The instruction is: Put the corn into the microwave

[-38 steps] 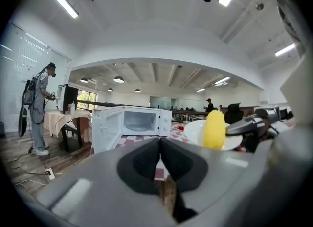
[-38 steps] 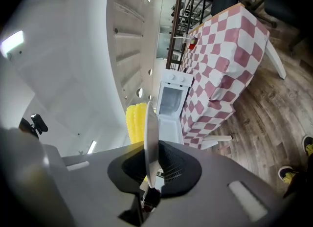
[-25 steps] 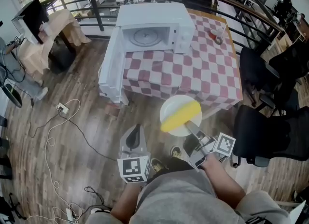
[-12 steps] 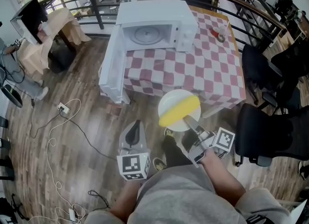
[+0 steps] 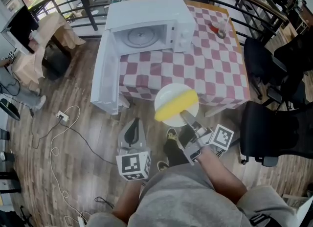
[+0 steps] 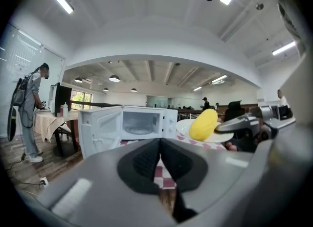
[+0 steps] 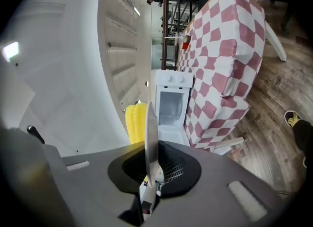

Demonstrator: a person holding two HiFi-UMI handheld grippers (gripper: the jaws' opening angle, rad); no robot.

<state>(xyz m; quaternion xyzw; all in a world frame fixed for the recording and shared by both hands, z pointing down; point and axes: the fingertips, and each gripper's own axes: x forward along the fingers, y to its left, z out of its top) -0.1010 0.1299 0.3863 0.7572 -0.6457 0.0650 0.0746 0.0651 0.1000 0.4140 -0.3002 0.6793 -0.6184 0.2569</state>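
Head view: microwave [image 5: 146,13] sits on the far-left corner of the checked worktop [image 5: 215,69]. Its door [image 5: 105,81] is swung fully open and hangs past the worktop's left edge, and the turntable shows in the cavity. The corn [image 5: 177,107] lies on a white plate [image 5: 168,96] held in the air in front of the microwave, about over the worktop's near edge. The right gripper [image 5: 186,117] is clamped on the plate's near rim. The left gripper [image 5: 135,123] is over the wood floor [image 5: 73,89] in front of the door, well apart from it. Bare checked cloth lies between plate and cavity. A railing [image 5: 234,1] runs behind the microwave and black chairs [image 5: 274,128] stand well off to its right. Left gripper view: jaws pressed together with nothing between them, open cavity straight ahead, corn and plate to its right. Right gripper view: camera rolled sideways, jaws pinch the thin plate rim edge-on, corn just beyond it, microwave opening ahead past the worktop's hanging cloth edge.
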